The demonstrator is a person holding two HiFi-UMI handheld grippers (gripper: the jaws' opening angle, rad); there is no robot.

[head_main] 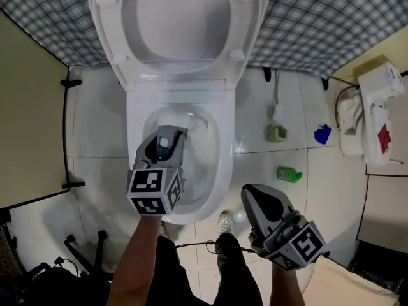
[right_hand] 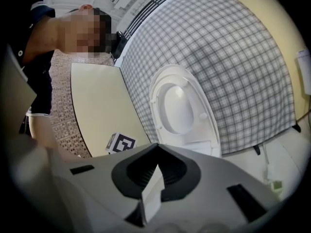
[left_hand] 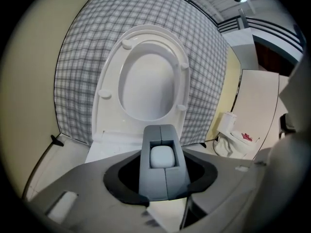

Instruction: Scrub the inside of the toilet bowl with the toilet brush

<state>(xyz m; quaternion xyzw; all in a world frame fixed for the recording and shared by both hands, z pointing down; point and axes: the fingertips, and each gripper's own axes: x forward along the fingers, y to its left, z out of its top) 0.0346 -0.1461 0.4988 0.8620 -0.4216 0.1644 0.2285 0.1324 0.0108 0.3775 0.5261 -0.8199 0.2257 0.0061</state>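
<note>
The white toilet (head_main: 217,171) stands with its seat and lid (head_main: 178,18) raised, the bowl open below me. My left gripper (head_main: 163,150) hangs over the bowl, shut on the grey handle of the toilet brush (head_main: 167,139). In the left gripper view that handle (left_hand: 162,157) is seen end-on between the jaws, with a white rounded cap. The brush head is hidden under the gripper. My right gripper (head_main: 254,193) is held to the right of the bowl above the floor, its jaws together with nothing in them (right_hand: 150,181).
A plaid curtain (head_main: 331,24) hangs behind the toilet and a beige partition (head_main: 32,120) stands on the left. On the tiled floor at right lie a green bottle (head_main: 289,174), a blue item (head_main: 323,134) and a white fixture (head_main: 373,116). A shoe (head_main: 226,222) is by the bowl's front.
</note>
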